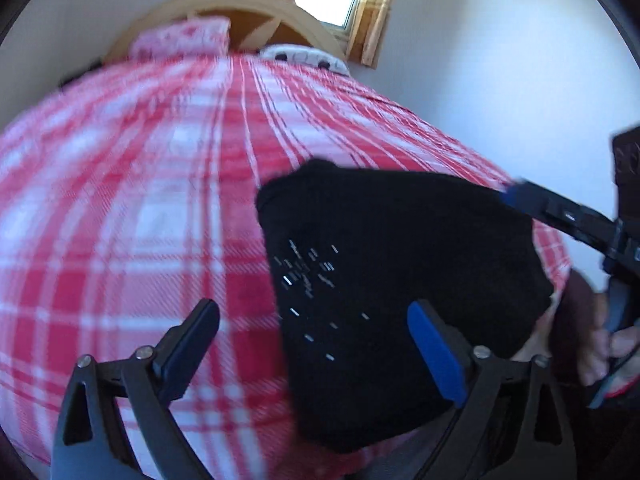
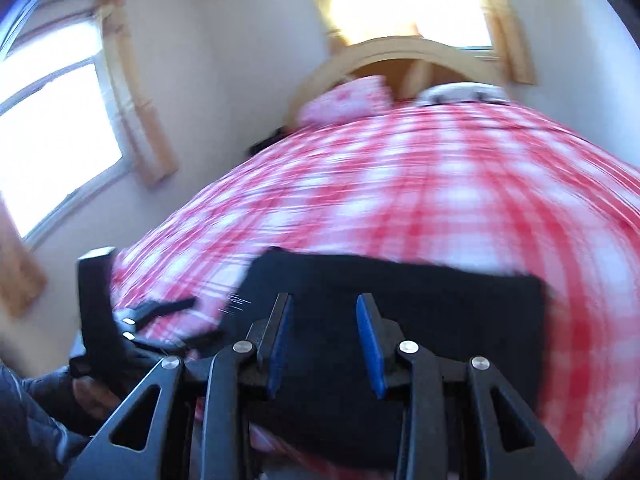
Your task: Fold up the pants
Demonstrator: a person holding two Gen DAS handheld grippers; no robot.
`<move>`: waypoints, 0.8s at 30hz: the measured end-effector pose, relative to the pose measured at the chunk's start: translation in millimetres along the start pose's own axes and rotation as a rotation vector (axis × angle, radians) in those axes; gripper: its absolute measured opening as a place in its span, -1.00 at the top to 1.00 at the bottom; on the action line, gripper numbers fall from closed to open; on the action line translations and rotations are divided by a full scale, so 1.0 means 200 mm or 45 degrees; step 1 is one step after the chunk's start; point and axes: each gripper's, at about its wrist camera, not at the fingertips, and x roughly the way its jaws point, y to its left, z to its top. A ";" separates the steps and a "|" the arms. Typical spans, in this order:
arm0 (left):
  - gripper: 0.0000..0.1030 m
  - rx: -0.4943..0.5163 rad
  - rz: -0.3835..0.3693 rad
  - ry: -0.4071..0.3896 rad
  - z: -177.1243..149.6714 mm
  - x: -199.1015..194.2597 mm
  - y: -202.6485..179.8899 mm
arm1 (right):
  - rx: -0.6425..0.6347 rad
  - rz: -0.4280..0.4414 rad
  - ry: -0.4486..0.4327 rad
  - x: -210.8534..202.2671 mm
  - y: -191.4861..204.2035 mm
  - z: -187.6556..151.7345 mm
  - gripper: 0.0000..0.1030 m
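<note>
Plaid bedspread (image 1: 140, 200); pillow (image 1: 180, 40); headboard (image 1: 248, 4)

Black pants (image 1: 400, 272) folded on bed (image 1: 140, 200)

plaid bed (image 1: 160, 168), wooden headboard (image 1: 248, 4), bright window (image 2: 52, 136)

One pants (image 1: 392, 280), two pillows (image 1: 184, 38), two windows (image 2: 52, 152)
</note>
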 end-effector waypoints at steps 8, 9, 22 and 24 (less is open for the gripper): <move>-0.19 0.059 -0.037 0.000 -0.08 0.02 -0.07 | -0.386 0.118 0.374 0.71 0.37 0.14 0.32; -0.09 0.055 -0.040 0.002 -0.08 0.03 -0.07 | -0.407 0.086 0.403 0.76 0.39 0.13 0.32; -0.42 0.149 0.022 0.019 -0.13 -0.07 -0.09 | -0.252 0.021 0.457 1.03 0.32 0.18 0.21; -0.67 0.180 0.088 0.008 -0.13 -0.11 -0.07 | -0.167 0.052 0.329 0.89 0.29 0.22 0.21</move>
